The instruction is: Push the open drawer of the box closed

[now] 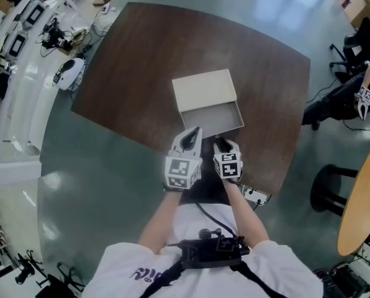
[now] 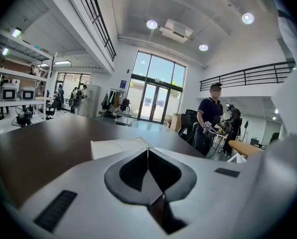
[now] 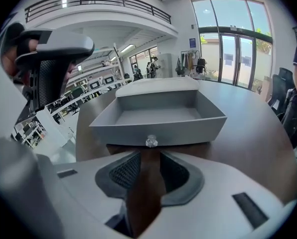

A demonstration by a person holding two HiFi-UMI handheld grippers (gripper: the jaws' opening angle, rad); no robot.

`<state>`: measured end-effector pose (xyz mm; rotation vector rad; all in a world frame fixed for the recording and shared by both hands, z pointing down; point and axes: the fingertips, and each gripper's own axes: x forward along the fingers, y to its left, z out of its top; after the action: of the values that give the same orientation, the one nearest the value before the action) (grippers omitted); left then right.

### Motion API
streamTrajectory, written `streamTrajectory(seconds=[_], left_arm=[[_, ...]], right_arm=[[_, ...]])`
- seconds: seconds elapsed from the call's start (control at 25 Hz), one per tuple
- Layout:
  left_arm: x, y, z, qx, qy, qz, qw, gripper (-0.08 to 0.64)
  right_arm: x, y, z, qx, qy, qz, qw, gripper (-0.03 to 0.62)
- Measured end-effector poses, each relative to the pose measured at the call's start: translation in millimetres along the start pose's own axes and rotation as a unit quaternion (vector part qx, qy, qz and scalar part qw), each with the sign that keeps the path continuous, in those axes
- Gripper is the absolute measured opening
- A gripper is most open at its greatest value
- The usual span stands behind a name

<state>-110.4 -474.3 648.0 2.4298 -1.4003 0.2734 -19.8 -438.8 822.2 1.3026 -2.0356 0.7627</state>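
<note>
A white box [image 1: 203,89] sits mid-table with its drawer [image 1: 211,117] pulled out toward me, empty inside. The right gripper view looks straight at the drawer front [image 3: 161,133] and its small clear knob [image 3: 151,142]. My right gripper [image 3: 149,156] is open just short of that knob, with only bare table showing between its pads. In the head view the right gripper [image 1: 220,144] is at the drawer's front edge. My left gripper [image 1: 194,135] hovers beside it at the drawer's front left corner. The left gripper [image 2: 148,151] is shut, its pads meeting in a thin line, with the box top [image 2: 116,146] beyond.
The dark brown table [image 1: 129,92] ends close to my body. A white power strip [image 1: 255,195] lies at its near edge. To the right stand a black stool [image 1: 331,188] and a round wooden table [image 1: 362,203]. A person [image 2: 208,123] stands beyond the table.
</note>
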Motion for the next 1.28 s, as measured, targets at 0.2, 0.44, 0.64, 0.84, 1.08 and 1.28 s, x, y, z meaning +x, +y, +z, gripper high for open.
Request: streamTrajectory(seconds=[0.2, 0.44, 0.64, 0.84, 1.08, 1.28], left_arm=[[-4.7, 13.8, -3.2, -0.005, 0.006, 0.012, 0.9999, 0.009], [-0.1, 20.3, -4.7, -0.011, 0.007, 0.018, 0.9998, 0.009], [3.6, 23.7, -2.1, -0.016, 0.002, 0.026, 0.9995, 0.009], [11.1, 31.0, 4.6, -0.022, -0.002, 0.037, 0.9991, 0.009], [13.7, 42.3, 9.1, -0.031, -0.001, 0.057, 0.9979, 0.009], [15.4, 58.0, 15.8, -0.038, -0.001, 0.072, 0.9967, 0.009]], right_arm=[[8.3, 6.0, 12.8, 0.005, -0.007, 0.003, 1.0, 0.123], [16.3, 9.4, 18.3, -0.004, 0.004, 0.004, 1.0, 0.072], [14.7, 9.9, 20.3, 0.004, 0.001, 0.011, 1.0, 0.072], [24.9, 7.9, 37.5, 0.008, 0.0, 0.019, 1.0, 0.072], [39.2, 1.9, 58.1, 0.013, 0.0, 0.027, 1.0, 0.072], [60.0, -1.7, 87.0, 0.009, -0.005, 0.032, 0.999, 0.072]])
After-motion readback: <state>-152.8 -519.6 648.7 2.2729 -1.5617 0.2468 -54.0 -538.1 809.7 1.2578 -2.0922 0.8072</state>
